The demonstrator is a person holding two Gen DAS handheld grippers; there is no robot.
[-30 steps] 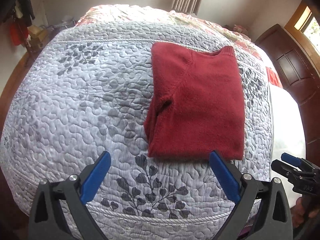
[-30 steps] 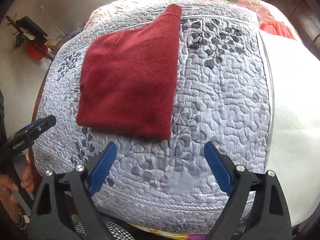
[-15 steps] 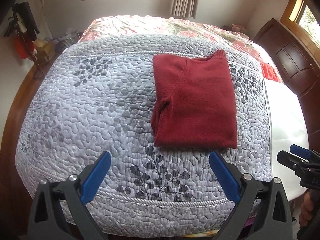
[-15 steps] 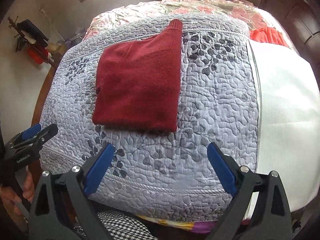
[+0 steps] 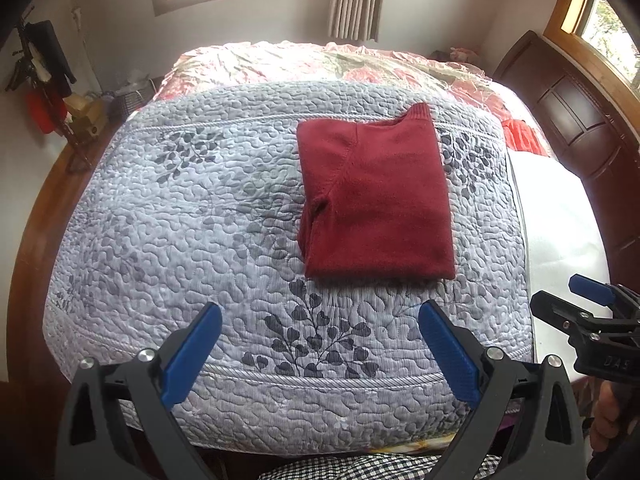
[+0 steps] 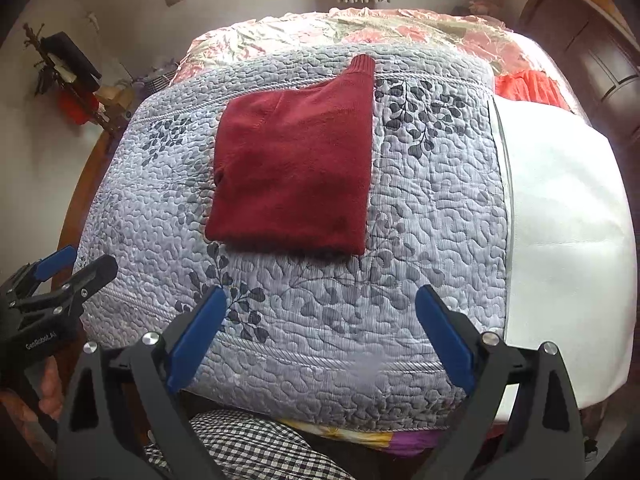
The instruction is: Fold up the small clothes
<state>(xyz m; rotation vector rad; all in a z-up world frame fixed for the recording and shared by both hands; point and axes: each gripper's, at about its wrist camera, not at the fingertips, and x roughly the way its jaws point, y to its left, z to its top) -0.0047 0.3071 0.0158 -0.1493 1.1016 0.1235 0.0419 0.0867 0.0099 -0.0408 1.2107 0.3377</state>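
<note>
Left gripper: jaws spread wide, nothing between the blue pads. It hangs above the near edge of the bed, clear of the fabric. Right gripper: jaws likewise spread wide and empty, also above the near edge, beside the left unit.

Each gripper appears at the margin of the other's view, with part of a hand on the handle.

Red sweater: folded into a compact rectangle, lying flat on the grey quilted bedspread. It sits well apart from both grippers, toward the far half of the quilt and right of its centre. The ribbed collar points to the far side.

White sheet: borders the quilt on the right. Floral cover: lies beyond the quilt. Checked cloth: visible below the near edge.
</note>
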